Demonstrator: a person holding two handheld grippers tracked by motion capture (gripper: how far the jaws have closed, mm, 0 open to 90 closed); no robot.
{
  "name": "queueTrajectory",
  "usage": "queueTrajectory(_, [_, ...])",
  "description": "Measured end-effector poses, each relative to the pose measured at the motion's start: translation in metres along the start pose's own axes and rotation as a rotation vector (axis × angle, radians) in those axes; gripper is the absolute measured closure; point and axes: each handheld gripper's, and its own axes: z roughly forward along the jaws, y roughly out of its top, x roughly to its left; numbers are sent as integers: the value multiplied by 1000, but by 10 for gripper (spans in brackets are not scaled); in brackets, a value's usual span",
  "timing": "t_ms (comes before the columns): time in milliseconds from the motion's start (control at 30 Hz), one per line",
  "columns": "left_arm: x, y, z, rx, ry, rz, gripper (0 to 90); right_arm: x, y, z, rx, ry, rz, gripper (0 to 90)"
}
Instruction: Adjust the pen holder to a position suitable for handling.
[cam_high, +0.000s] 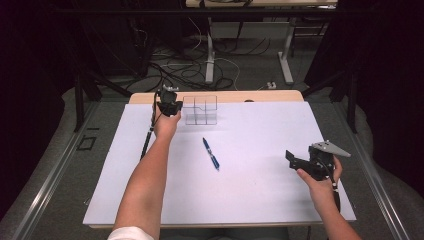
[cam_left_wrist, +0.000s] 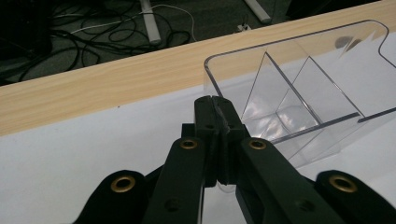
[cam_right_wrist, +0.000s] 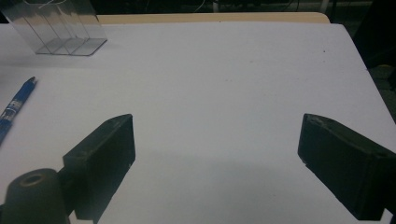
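Near the far edge of the table (cam_high: 260, 200), left of its middle, stands a clear plastic organizer (cam_high: 200, 110) with several open compartments, resting upright on the white sheet that covers the tabletop. The left gripper (cam_high: 170, 105) has its jaws pressed together on the organizer's near left wall; in the left gripper view the thin transparent wall (cam_left_wrist: 219, 140) runs between the two black jaws, which meet at its top rim, and the dividers (cam_left_wrist: 280, 88) fan away behind them toward the bare wooden strip at the table's far edge. A blue pen (cam_high: 211, 153) lies flat around the middle of the table, well apart from the organizer and untouched, its length running roughly from far to near. The right gripper (cam_high: 295, 161) hangs over the table's near right part, held in a hand, its jaws spread wide with nothing between them; the right gripper view looks across bare white surface with the pen (cam_right_wrist: 14, 109) at its left edge.
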Motion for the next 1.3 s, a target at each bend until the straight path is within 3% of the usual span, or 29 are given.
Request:
queueTrajectory(367, [-16,0,6,-38,-28,-13,900,0,0,-1,13,3,-2,109])
queueTrajectory(533, [-22,0,6,-32,-40,-12,900,1,0,0,18,5,5,110])
queueTrajectory(733, [-33,5,9,-24,-61,32,900,1,0,0,18,7,3,110])
queueTrajectory(833, [-37,6,10,-14,-67,32,900,1,0,0,19,5,4,110])
queueTrajectory(1300, [-41,5,-3,-36,-93,28,900,2,-1,2,3,2,-10,116])
